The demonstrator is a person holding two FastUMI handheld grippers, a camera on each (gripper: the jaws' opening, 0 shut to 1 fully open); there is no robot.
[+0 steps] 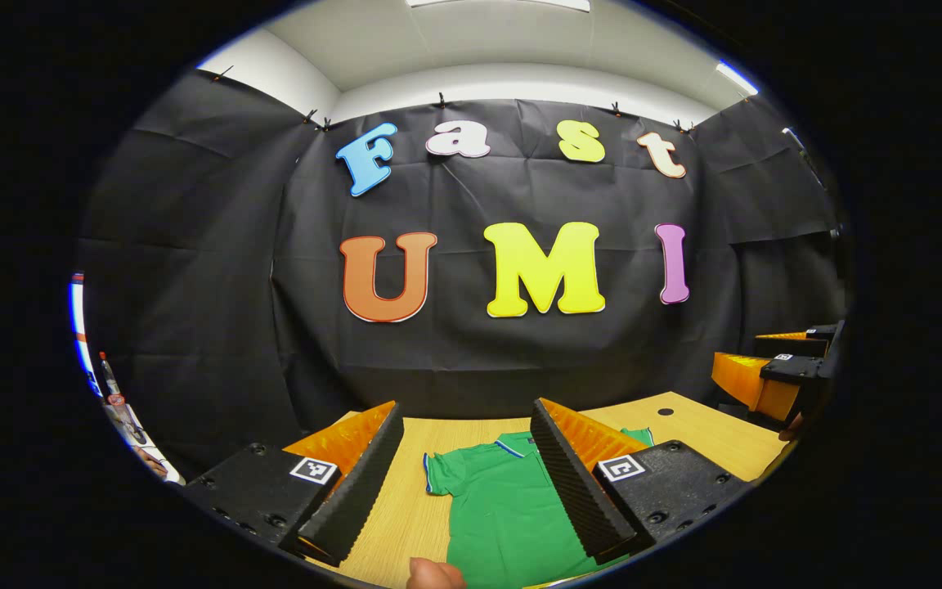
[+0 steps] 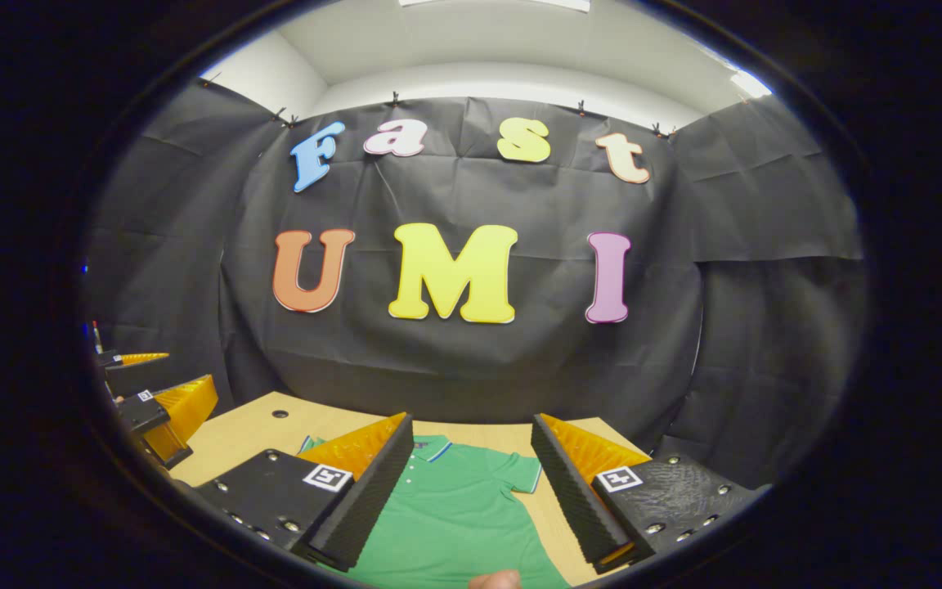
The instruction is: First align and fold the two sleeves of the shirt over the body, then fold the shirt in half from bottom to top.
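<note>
Both hand-held grippers, left (image 1: 467, 478) and right (image 2: 471, 483), spread above counter (image 1: 708, 433); soft, light shirt (image 1: 504, 507); pinch sleeve (image 1: 442, 474) hem.

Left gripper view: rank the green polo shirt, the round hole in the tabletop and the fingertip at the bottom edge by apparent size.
1. green polo shirt
2. fingertip, enlarged by closeness to the camera
3. round hole
</note>
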